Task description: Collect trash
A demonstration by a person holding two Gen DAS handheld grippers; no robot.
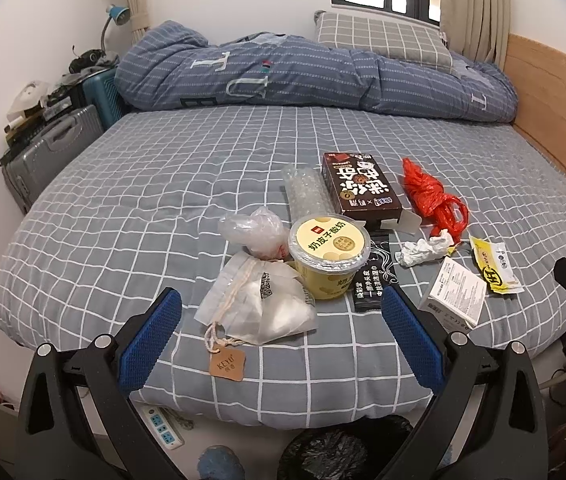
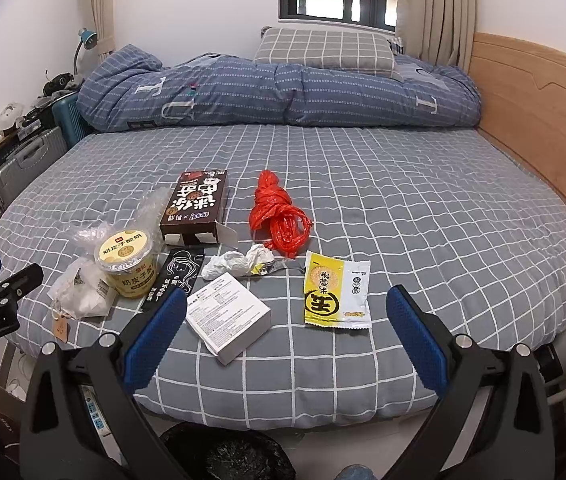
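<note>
Trash lies near the bed's front edge. A white drawstring pouch with a brown tag sits just ahead of my open left gripper, beside a yellow yogurt cup. Behind them are a clear plastic bag, bubble wrap, a brown snack box and a red plastic bag. My right gripper is open over a white box and a yellow snack wrapper. Crumpled tissue and a black sachet lie between.
A black-lined trash bin stands on the floor below the bed's front edge, next to a power strip. A folded blue quilt and pillow fill the far side. Suitcases stand left; a wooden headboard runs right.
</note>
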